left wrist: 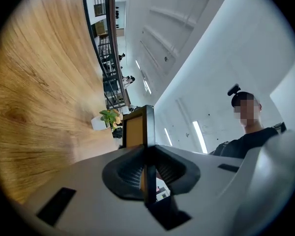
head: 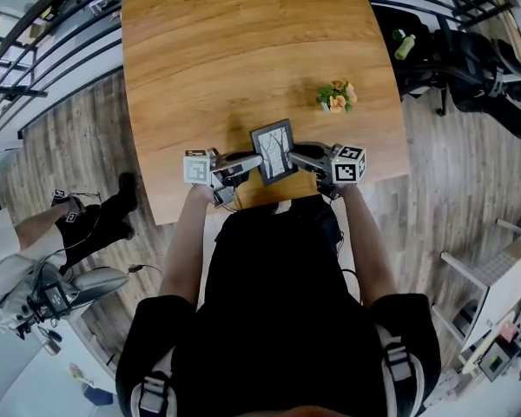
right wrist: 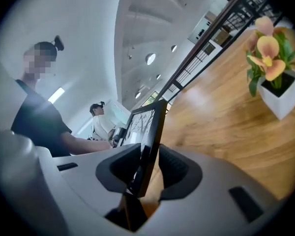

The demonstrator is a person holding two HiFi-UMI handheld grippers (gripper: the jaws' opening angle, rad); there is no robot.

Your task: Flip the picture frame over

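Note:
A small black picture frame with a tree drawing facing up hangs just above the wooden table, close to its front edge. My left gripper is shut on the frame's left edge. My right gripper holds the right edge. In the left gripper view the frame stands edge-on between the pads of the left gripper, brown back showing. In the right gripper view the frame leans between the pads of the right gripper, glass side visible, both pads against it.
A small white pot of orange flowers stands on the table behind and right of the frame. A seated person's leg is on the floor to the left. Black office chairs stand to the right. A railing runs at far left.

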